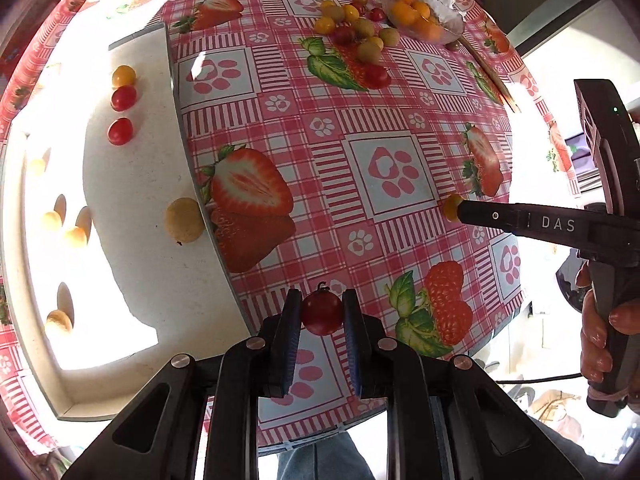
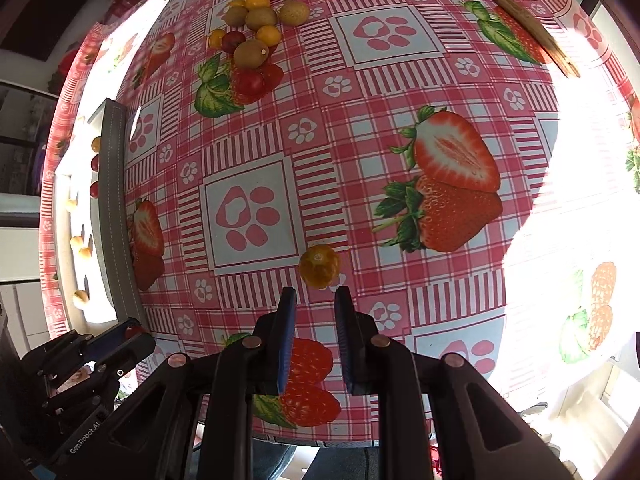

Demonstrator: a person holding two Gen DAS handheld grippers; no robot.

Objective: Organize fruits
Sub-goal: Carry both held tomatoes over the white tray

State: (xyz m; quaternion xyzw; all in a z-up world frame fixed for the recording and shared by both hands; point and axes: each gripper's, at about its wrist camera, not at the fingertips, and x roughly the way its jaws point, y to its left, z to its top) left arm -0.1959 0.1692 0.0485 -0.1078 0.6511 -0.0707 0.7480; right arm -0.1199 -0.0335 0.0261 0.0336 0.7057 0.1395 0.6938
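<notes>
- Nearest the left wrist camera, the black left gripper (image 1: 322,312) has its blue-padded fingers pressed against both sides of a small dark-red cherry tomato with a stem (image 1: 322,313), held above the near edge of the pink checked strawberry-print tablecloth (image 1: 320,152).
- Left of it lies a shallow white tray with grey sides (image 1: 136,208); inside sit a yellow cherry tomato (image 1: 123,75) and two red cherry tomatoes (image 1: 121,115) toward the far end, and several pale round fruits (image 1: 64,232) in glare along the left side.
- One pale tan round fruit (image 1: 183,220) rests against the tray's right wall.
- Far across the cloth, a loose cluster of mixed yellow, green and red small fruits (image 1: 356,28) lies just beside a clear glass bowl of orange fruits (image 1: 420,16).
- At the right, the black right gripper (image 2: 316,300) holds its fingers slightly apart, and a small orange-yellow tomato (image 2: 319,266) sits just beyond their tips; whether they touch it cannot be told.
- A bare hand (image 1: 608,332) grasps that gripper's handle.
</notes>
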